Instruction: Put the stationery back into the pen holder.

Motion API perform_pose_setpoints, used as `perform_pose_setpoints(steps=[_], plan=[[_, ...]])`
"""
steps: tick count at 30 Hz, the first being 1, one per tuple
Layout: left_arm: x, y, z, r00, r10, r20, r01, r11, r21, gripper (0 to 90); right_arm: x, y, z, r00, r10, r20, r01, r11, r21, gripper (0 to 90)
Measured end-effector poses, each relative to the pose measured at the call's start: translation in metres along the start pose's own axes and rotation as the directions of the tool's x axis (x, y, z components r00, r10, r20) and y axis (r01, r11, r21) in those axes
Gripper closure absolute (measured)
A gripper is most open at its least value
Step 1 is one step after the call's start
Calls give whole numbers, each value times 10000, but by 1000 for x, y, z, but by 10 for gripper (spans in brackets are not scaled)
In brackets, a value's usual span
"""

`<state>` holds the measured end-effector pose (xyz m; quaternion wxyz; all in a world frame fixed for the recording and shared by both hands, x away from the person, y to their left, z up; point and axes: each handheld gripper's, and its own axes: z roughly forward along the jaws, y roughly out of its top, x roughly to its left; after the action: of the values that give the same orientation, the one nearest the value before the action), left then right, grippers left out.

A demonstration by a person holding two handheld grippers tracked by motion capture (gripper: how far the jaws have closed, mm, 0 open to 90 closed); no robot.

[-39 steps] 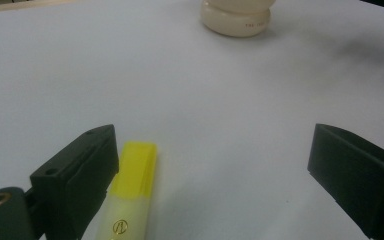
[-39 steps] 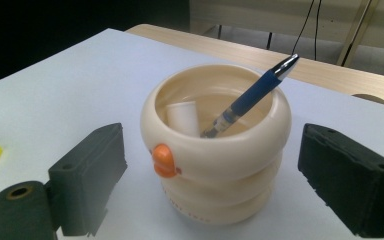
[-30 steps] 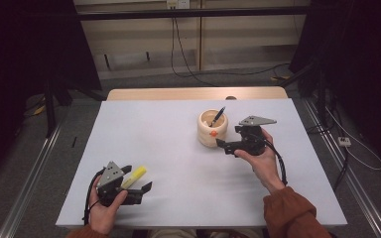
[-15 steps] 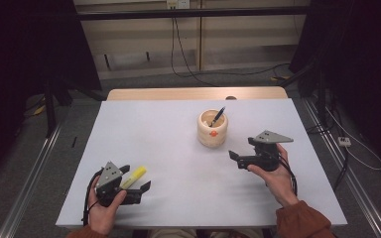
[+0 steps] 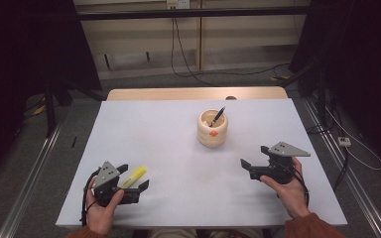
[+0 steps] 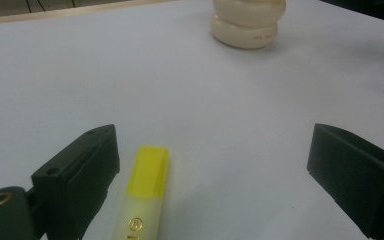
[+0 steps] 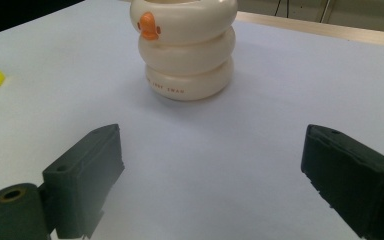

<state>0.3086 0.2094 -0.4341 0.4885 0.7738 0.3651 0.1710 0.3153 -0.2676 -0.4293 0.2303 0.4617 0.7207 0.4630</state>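
Note:
A yellow highlighter (image 5: 133, 176) lies on the white table (image 5: 158, 134) near its front left corner. My left gripper (image 5: 134, 177) stands open around it; in the left gripper view the highlighter (image 6: 145, 192) rests flat beside the left jaw, untouched by the right one. A cream ringed duck cup (image 5: 213, 128) stands mid-table with a black pen (image 5: 219, 116) upright in it. My right gripper (image 5: 254, 155) is open and empty at the near right, pointing toward the cup (image 7: 186, 50) from a short way off.
A wooden strip (image 5: 178, 93) borders the table's far edge. Metal rails and cables lie on the floor at both sides. Bare table surface stretches between the two grippers.
My right gripper has drawn back from beside the cup toward the near right of the table. The left gripper and highlighter have stayed put.

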Motion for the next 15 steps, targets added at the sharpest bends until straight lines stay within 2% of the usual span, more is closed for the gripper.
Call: perform_pose_setpoints(steps=[4, 15], plan=[[1, 0, -1, 9999, -132, -50, 132, 9999, -51, 64, -1, -4, -7, 9999, 36, 100, -36, 10000, -49, 83], [5, 8, -8, 9999, 10, -112, -11, 9999, -122, 64, -7, -21, -27, 9991, 190, 378, -190, 9998, -3, 69]])
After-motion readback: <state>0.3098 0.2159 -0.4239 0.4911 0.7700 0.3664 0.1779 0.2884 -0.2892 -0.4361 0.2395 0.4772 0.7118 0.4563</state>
